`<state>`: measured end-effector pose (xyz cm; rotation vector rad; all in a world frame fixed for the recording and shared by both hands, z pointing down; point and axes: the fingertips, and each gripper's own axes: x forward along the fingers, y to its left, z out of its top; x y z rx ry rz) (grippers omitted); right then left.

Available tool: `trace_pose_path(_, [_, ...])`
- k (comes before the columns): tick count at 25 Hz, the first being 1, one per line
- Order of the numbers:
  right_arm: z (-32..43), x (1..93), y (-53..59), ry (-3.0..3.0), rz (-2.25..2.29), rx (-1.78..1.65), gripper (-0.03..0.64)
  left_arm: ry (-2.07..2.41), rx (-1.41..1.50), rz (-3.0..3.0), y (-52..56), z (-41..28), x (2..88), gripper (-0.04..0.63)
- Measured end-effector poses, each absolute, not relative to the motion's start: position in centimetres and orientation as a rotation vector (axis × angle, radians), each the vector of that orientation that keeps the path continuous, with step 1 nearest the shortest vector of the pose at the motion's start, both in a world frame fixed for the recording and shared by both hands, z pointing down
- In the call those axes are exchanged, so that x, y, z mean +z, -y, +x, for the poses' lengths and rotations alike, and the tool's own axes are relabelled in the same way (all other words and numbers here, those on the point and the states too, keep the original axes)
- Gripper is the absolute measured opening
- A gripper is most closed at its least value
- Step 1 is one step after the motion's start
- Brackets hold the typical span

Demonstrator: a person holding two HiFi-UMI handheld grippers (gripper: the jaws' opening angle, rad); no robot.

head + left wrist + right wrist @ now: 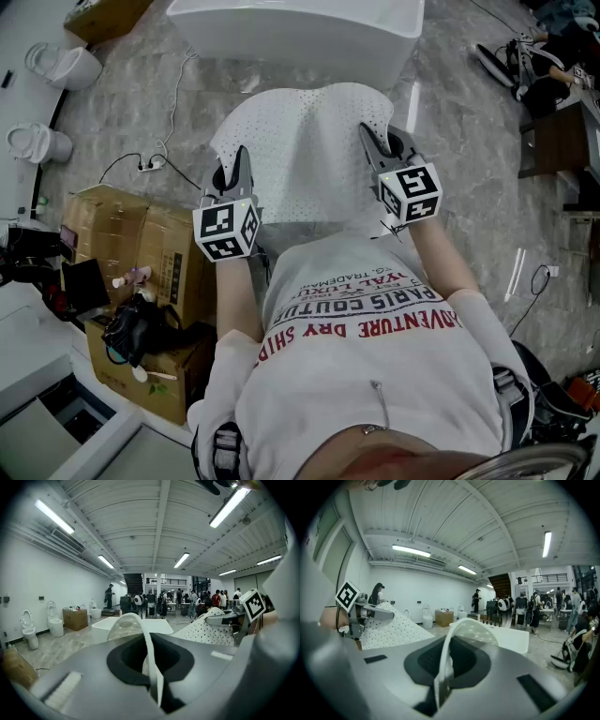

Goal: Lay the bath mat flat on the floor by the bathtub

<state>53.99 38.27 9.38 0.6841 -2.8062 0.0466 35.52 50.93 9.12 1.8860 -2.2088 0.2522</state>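
Note:
A white perforated bath mat (pixel 305 155) is held up between my two grippers, spread in front of me above the marble floor. My left gripper (pixel 238 161) is shut on the mat's left edge, and a white strip of the mat (pixel 151 665) runs between its jaws. On the mat's right edge my right gripper (pixel 371 137) is shut as well, the edge of the mat (pixel 442 670) pinched in its jaws. The white bathtub (pixel 295 23) stands just beyond the mat's far end. Each gripper view shows the dotted mat (pixel 206 630) (pixel 389 623) sloping toward the other gripper.
Cardboard boxes (pixel 131 234) with clutter on them stand close at my left. Two toilets (pixel 66 66) (pixel 37 142) sit at the far left, with a power strip and cable (pixel 150 166) on the floor. Dark furniture (pixel 558 141) is at the right. People stand far off in the hall.

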Motion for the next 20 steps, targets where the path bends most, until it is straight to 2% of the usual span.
trace_pose_path(20, [49.0, 11.9, -38.4, 2.761, 0.577, 0.148, 0.018, 2.203, 0.203, 1.762, -53.0, 31.3, 11.6, 0.018])
